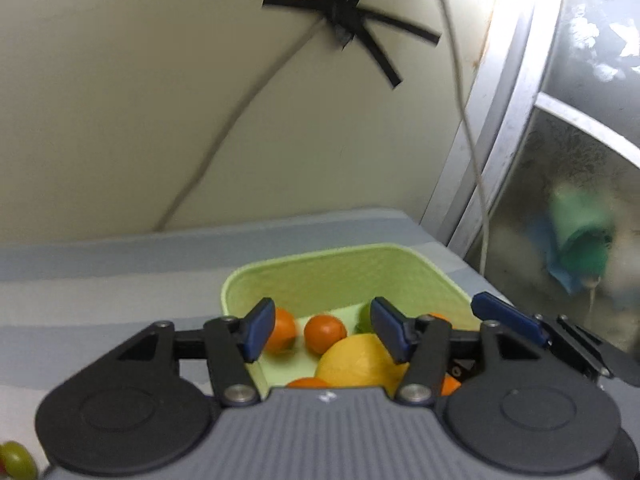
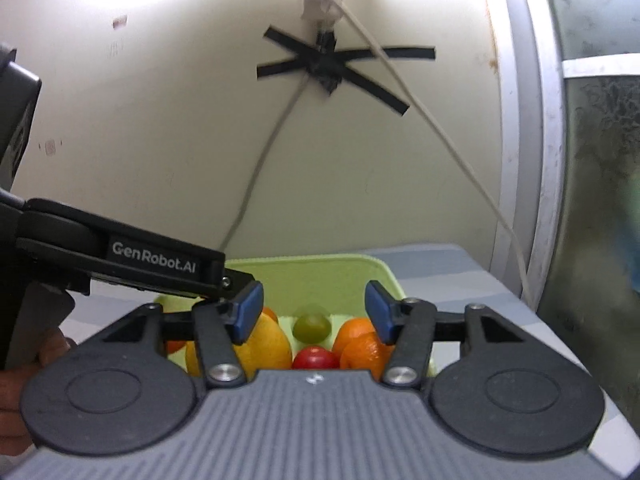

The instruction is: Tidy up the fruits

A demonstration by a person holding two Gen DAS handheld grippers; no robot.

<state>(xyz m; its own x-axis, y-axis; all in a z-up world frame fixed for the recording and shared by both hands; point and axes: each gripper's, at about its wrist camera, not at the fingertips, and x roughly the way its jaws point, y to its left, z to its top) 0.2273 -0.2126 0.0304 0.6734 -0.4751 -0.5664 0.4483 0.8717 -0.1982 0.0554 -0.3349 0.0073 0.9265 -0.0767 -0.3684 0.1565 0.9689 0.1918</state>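
A light green basket (image 1: 320,258) stands on the striped cloth and holds several fruits. In the left wrist view I see a big yellow fruit (image 1: 356,360), two small oranges (image 1: 324,332) and a green fruit (image 1: 363,316). My left gripper (image 1: 326,326) hovers over the basket's near side, open, with nothing pressed between its pads. In the right wrist view my right gripper (image 2: 314,314) is open over the same basket (image 2: 344,276). A blurred green grape (image 2: 312,326) shows just beyond its gap, free of both pads. Below lie a red tomato (image 2: 314,358), oranges (image 2: 360,344) and the yellow fruit (image 2: 264,344).
A green grape (image 1: 16,458) lies on the cloth at the lower left. The left gripper's arm (image 2: 160,264) crosses in from the left, held by a hand (image 2: 24,380). A cream wall with taped cables (image 2: 328,68) stands behind. A window frame (image 2: 536,160) bounds the right.
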